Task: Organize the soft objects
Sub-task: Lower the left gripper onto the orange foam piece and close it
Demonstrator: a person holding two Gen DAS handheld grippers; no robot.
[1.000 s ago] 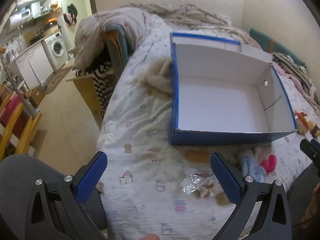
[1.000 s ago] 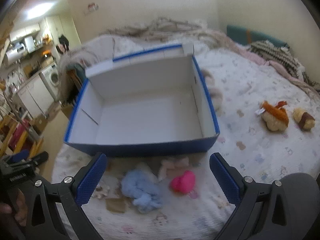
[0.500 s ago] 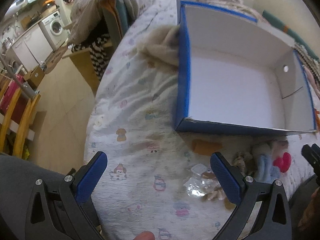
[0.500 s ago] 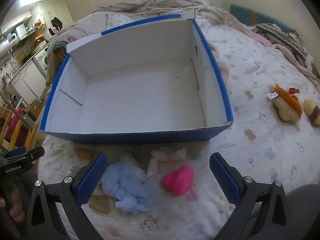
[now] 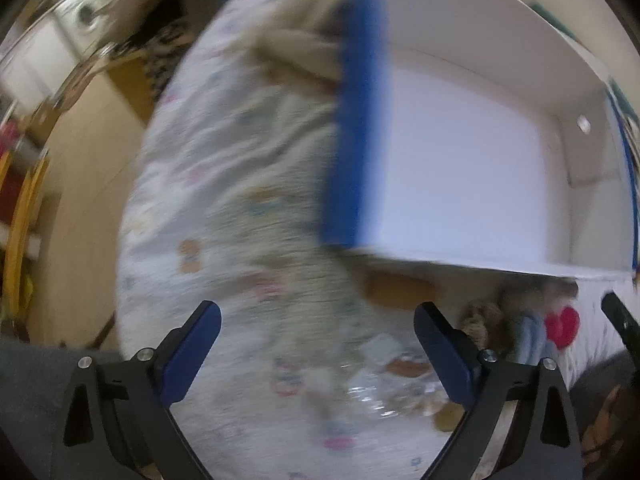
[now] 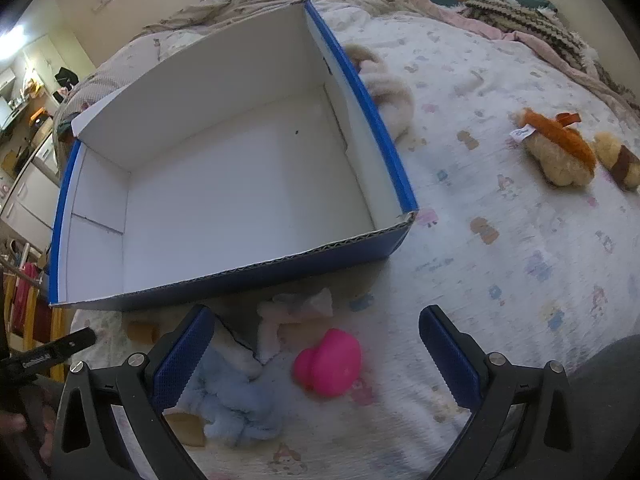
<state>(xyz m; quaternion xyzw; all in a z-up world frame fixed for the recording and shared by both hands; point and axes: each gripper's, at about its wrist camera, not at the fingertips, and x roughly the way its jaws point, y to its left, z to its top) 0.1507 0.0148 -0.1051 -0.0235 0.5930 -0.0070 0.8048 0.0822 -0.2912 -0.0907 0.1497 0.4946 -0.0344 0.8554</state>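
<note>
Room: kitchen units with a washing machine point(image 5: 86, 16) sit at the upper left of the blurred left wrist view; pale walls run behind the bed.
Surface: a bedspread point(image 6: 520, 248) printed with small cartoon figures covers the lower and right parts of both frames.
Box: a blue cardboard box point(image 6: 224, 280) with a white inside fills the centre, and nothing lies in it.
Soft objects: a light blue plush point(image 6: 236, 408) and a pink toy point(image 6: 330, 362) lie just below the box's near wall; an orange-and-tan plush point(image 6: 560, 156) rests at the right.
Left gripper point(image 5: 316, 350): fingers spread wide, holding nothing.
Right gripper point(image 6: 314, 354): fingers spread wide around the pink toy's area, holding nothing.
</note>
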